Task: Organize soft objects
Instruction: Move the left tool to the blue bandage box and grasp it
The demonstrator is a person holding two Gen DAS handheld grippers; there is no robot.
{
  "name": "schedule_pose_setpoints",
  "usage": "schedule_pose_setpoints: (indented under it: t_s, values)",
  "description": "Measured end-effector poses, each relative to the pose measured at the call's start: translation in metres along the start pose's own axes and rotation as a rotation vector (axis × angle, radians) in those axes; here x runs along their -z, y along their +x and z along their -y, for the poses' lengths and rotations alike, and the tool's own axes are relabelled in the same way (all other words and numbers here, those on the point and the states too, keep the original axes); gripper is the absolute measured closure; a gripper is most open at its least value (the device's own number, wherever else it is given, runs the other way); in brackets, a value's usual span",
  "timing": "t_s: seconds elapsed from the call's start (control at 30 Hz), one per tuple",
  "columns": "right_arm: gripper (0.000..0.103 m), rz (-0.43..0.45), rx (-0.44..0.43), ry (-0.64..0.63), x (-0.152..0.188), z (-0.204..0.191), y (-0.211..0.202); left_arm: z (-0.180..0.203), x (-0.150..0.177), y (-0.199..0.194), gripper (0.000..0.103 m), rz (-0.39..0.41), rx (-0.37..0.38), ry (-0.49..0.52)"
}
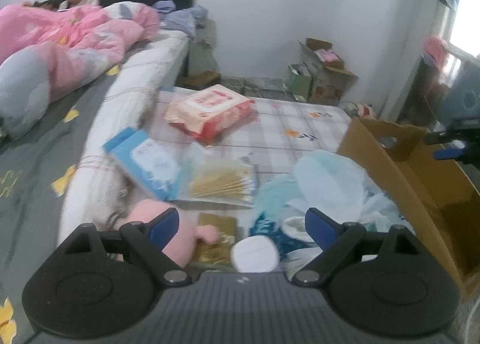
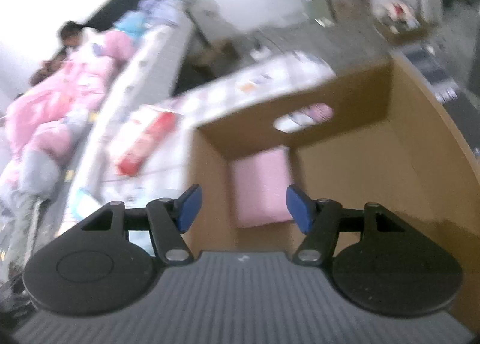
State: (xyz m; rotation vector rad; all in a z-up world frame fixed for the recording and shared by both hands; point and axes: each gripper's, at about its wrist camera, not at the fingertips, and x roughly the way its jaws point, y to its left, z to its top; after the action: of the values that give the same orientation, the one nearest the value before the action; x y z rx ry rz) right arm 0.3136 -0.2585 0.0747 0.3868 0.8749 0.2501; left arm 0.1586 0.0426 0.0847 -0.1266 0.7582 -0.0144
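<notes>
The left gripper [image 1: 241, 228] is spread empty above a pink plush toy [image 1: 177, 234]. The right gripper [image 2: 243, 209] is spread empty over a cardboard box [image 2: 375, 149], a pink pack [image 2: 259, 185] lying below it.

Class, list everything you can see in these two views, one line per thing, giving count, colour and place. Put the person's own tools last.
Tissue pack: one, red and white, far on the checked cloth.
Wipes pack: one, blue, left on the cloth.
Swabs bag: one, clear with tan sticks, centre.
Plush toy: one, pink, near left.
Plastic bags: a heap, pale blue, beside the box.
Box: one, brown cardboard, right.
Pink item: one, inside the box.
Quilt: one, pink, on the bed.
Left gripper: jaws open, empty.
Right gripper: jaws open, above the box.
</notes>
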Motion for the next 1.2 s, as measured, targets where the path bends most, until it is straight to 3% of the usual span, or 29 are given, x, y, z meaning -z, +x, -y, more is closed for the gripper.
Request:
schedule_pose_setpoints:
  t_s: [0.17,0.37,0.53,0.7,0.77,0.83,1.0,1.2]
  values:
    - [0.041,0.015,-0.115,-0.093,0.013,-0.056,-0.026,-0.025,0.008,-0.015,0.011,0.036,0.001,-0.059]
    - [0.041,-0.057,-0.284,-0.267,0.03,-0.15,-0.013,-0.045,0.007,-0.015,0.011,0.097,-0.07,-0.08]
    - [0.043,-0.16,-0.403,-0.432,0.03,-0.232,0.042,-0.063,-0.007,0.003,0.014,0.127,-0.143,-0.096]
    - [0.05,-0.283,-0.443,-0.539,0.022,-0.294,0.123,-0.081,-0.022,0.044,0.03,0.074,-0.164,-0.141]
    - [0.056,-0.326,-0.439,-0.562,0.02,-0.307,0.158,-0.089,-0.026,0.062,0.04,0.038,-0.153,-0.159]
    - [0.058,-0.369,-0.442,-0.555,0.019,-0.317,0.189,-0.095,-0.029,0.078,0.043,0.004,-0.143,-0.174]
    - [0.059,-0.448,-0.485,-0.521,0.017,-0.324,0.254,-0.104,-0.036,0.111,0.048,-0.059,-0.152,-0.195]
    - [0.058,-0.506,-0.502,-0.48,0.026,-0.32,0.3,-0.117,-0.037,0.136,0.05,-0.12,-0.161,-0.247]
